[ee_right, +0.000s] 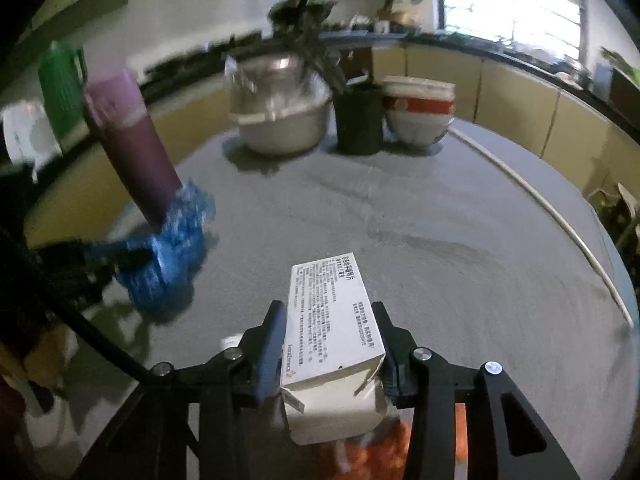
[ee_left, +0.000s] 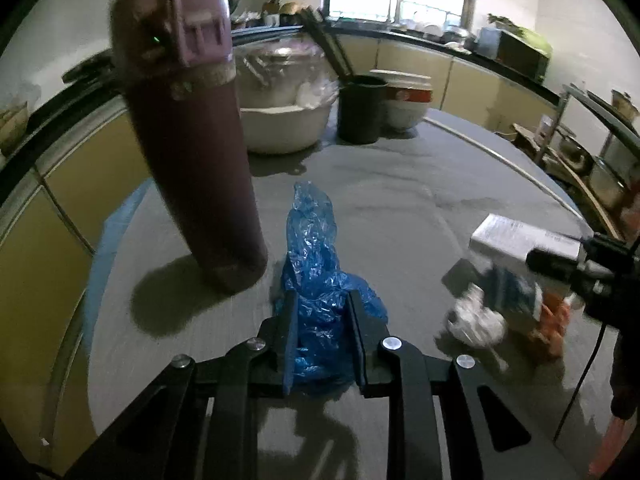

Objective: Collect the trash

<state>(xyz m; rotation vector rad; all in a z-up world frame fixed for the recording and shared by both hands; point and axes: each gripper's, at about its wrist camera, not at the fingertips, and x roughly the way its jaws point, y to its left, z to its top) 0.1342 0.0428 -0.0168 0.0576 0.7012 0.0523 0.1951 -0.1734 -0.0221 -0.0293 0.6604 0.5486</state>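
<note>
Kitchen cabinets in pale yellow ring the room, and a barred window glows behind a round grey bench [ee_left: 420, 184] that carries everything we are working with.

Through the left wrist view, our left gripper [ee_left: 324, 340] is pinching a crumpled blue plastic bag [ee_left: 316, 264], its two pads pressed into the film on either side while the rest of the bag stands up ahead of them on the bench. Just to the left of the bag stands a tall purple bottle [ee_left: 192, 152] with a lighter lid. Farther back sit a white basin [ee_left: 280, 128] holding a covered metal pot, a black cup [ee_left: 360, 108] and a stack of bowls [ee_left: 404, 100]. At the right edge our right gripper [ee_left: 516, 264] comes in holding a white carton [ee_left: 516, 240]; beneath it lie a pale crumpled scrap [ee_left: 476, 320] and something orange [ee_left: 548, 320], both too blurred for us to say what they are.

Through the right wrist view, our right gripper [ee_right: 330, 344] is clamped on the white carton [ee_right: 332, 332], a printed face turned up and its near end dented. Orange shows below it, blurred. To the left, the blue plastic bag [ee_right: 172, 256] is held in the left gripper [ee_right: 136, 258] beside the purple bottle [ee_right: 136, 148]. A thin pale stick [ee_right: 560, 220] lies along the bench's right edge.
</note>
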